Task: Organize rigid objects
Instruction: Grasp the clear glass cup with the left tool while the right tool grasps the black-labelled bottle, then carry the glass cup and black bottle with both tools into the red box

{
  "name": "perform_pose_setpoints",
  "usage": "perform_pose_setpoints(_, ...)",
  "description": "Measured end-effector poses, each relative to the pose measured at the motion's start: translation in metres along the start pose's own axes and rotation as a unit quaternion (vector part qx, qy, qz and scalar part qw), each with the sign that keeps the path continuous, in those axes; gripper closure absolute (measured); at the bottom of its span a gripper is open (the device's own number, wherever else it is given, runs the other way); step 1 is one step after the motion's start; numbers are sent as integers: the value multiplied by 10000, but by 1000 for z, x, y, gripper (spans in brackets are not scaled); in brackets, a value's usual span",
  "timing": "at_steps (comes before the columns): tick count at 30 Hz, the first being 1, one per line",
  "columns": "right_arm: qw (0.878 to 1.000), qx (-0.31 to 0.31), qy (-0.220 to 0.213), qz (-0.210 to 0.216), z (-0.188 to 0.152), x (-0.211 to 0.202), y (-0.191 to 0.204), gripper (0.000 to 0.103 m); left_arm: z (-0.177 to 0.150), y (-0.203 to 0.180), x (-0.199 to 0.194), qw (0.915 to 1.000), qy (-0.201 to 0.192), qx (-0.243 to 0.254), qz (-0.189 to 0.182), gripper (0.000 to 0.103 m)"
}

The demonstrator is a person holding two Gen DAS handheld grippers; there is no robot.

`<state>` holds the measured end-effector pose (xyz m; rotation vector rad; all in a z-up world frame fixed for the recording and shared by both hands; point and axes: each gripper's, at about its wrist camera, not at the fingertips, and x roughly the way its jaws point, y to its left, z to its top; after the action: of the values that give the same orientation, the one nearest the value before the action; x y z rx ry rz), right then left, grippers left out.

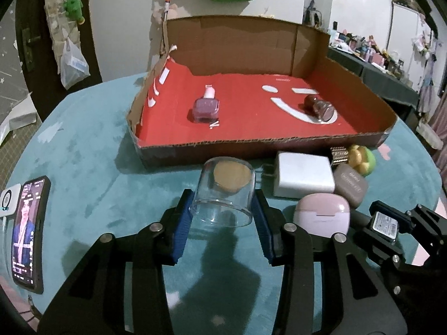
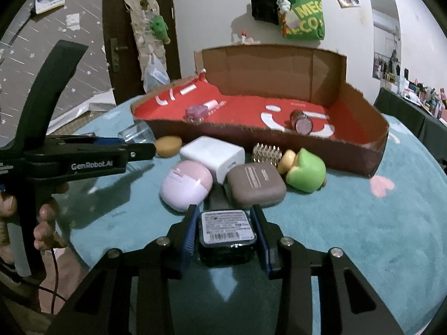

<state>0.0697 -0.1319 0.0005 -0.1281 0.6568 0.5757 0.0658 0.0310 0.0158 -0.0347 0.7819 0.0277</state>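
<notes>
Only 2 bottles lie in the red-lined cardboard tray (image 1: 279, 148) at the teal worktop's (image 1: 97, 153) far edge, 6 items wait outside, the left tool (image 1: 223, 215) pinches a clear glass jar (image 1: 223, 192), and the right tool (image 2: 226, 231) pinches a black labelled case (image 2: 226, 236).

This is a lived-in room of a home, most likely a bedroom or hobby room. A round table (image 2: 363, 237) under a teal velvety cloth stands before a white wall, where a green tote bag (image 2: 306, 18) and a black bag (image 2: 264, 0) hang above the table. Left of the table is a dark wooden door (image 2: 117, 28) hung with a green plush toy (image 2: 159, 28). Right of it, a dark-draped shelf (image 1: 374, 64) is crowded with figurines and trinkets.
</notes>
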Motion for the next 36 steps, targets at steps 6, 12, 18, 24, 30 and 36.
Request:
perform_pose_setpoints(6,9998,-1,-196,23,10,-10,1,64,2,-5,-7,9999,-71,45,-73,64)
perform_pose_setpoints(12,9997,104,-192,74,14,-9,-5,64,4,-6,-8,9999,-90,51,-115,64)
perform_pose_setpoints(18,9993,150,-286,179,20,-17,-7,64,8,-6,-14,9997,-153,28,-162,64)
perform_pose_setpoints(24,9986,132,-454,241,33,-23,-6,64,13,-8,-17,9996,-218,55,-182,64)
perform_pose_setpoints(30,9984,138,-474,284,40,-20,-6,64,17,-8,-15,9995,-212,59,-204,64)
perform_pose_setpoints(36,9980,139,-540,290,47,-20,-9,64,23,-8,-15,9995,-242,54,-205,64)
